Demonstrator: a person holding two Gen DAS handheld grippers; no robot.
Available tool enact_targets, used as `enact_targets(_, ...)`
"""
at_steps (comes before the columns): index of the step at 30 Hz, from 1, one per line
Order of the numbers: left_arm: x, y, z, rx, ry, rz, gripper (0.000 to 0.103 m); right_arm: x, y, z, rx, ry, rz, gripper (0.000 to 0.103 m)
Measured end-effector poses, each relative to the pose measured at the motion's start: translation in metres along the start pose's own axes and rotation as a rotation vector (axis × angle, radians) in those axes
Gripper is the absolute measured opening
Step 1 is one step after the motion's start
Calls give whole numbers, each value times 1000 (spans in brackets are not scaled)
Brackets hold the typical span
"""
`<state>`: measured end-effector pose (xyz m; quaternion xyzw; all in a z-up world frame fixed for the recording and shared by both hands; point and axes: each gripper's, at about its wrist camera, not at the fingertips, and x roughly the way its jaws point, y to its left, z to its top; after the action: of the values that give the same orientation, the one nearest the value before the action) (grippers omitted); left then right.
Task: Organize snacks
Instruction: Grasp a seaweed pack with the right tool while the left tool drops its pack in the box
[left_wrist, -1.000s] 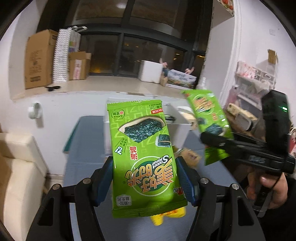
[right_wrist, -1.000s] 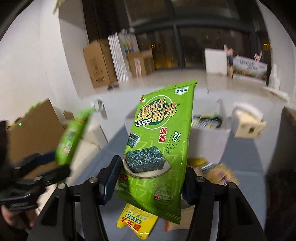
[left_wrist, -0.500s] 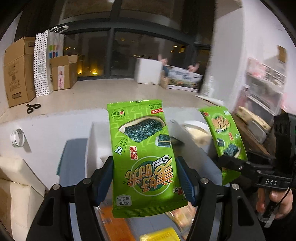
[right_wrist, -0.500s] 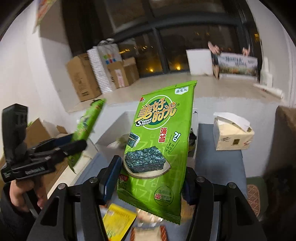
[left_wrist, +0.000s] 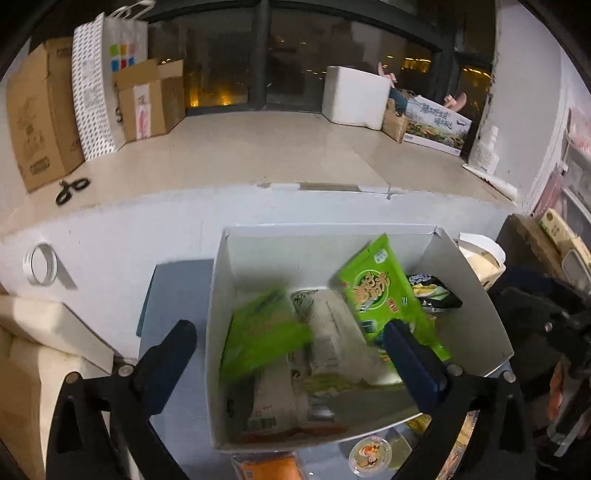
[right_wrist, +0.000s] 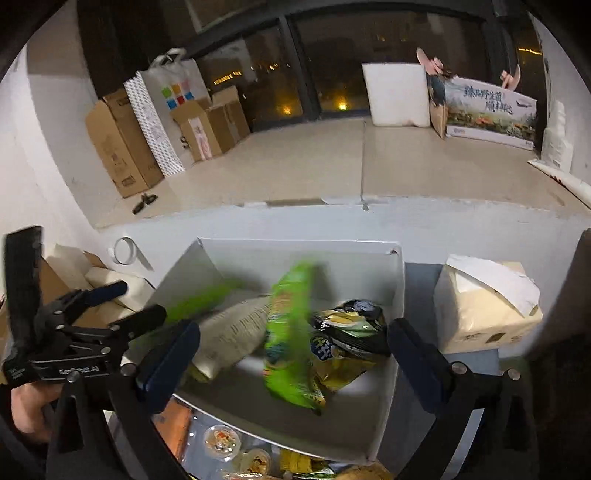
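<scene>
Two green seaweed snack packs are inside the white box (left_wrist: 469, 306). One pack (left_wrist: 384, 291) leans near the right wall, and the other (left_wrist: 262, 332) is a blur on the left side. The left gripper (left_wrist: 291, 350) and right gripper (right_wrist: 295, 350) have just opened. Both are wide and hold nothing.
</scene>
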<state>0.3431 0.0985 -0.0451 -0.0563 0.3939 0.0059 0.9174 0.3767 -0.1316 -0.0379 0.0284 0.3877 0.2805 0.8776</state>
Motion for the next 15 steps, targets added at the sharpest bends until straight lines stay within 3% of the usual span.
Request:
enact_targets(4,-13,5,-9,-27,-1,-23,103,-6,4,-9,-18,0,6,103)
enact_targets(10,-64,-7,-36,21,-52,-58,103,-49,7,-34,-21,-60,28,103)
enact_targets(13,-100,-10,-70,52,-61,-150,103,-86,13,-63,-48,-120,38,103)
enact_targets(15,-118,-10,-92,54,-84,-169,103,-105,16,-84,-61,-148,50,103)
